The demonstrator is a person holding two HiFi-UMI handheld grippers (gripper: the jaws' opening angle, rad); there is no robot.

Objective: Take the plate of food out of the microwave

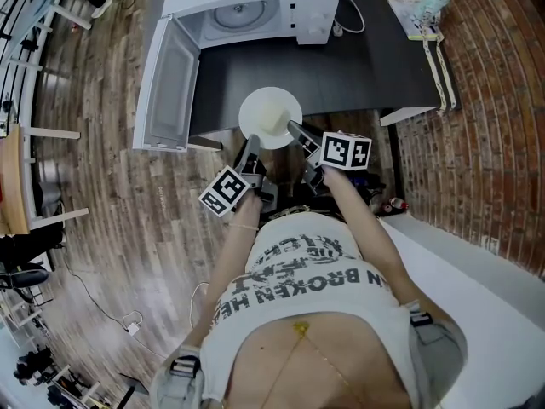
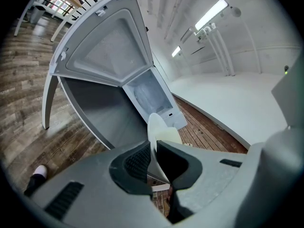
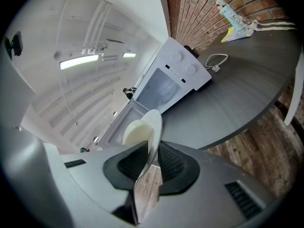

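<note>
A round white plate (image 1: 270, 118) carrying a pale yellow lump of food (image 1: 274, 126) hangs level over the front edge of the dark table (image 1: 358, 75), outside the white microwave (image 1: 255, 11). The microwave door (image 1: 170, 83) stands swung open to the left and the cavity shows only its turntable. My left gripper (image 1: 253, 149) is shut on the plate's near-left rim, my right gripper (image 1: 295, 129) on its near-right rim. The left gripper view shows the plate (image 2: 154, 127) edge-on between the left gripper's (image 2: 154, 158) pads. In the right gripper view the plate (image 3: 153, 125) is pinched by the right gripper (image 3: 151, 158).
A white cable with its plug (image 1: 351, 20) lies right of the microwave. A yellow-green booklet and a small toy figure (image 1: 415, 8) sit at the table's far right corner. A brick wall (image 1: 494, 100) runs along the right. Wooden floor and chair frames (image 1: 34, 143) lie to the left.
</note>
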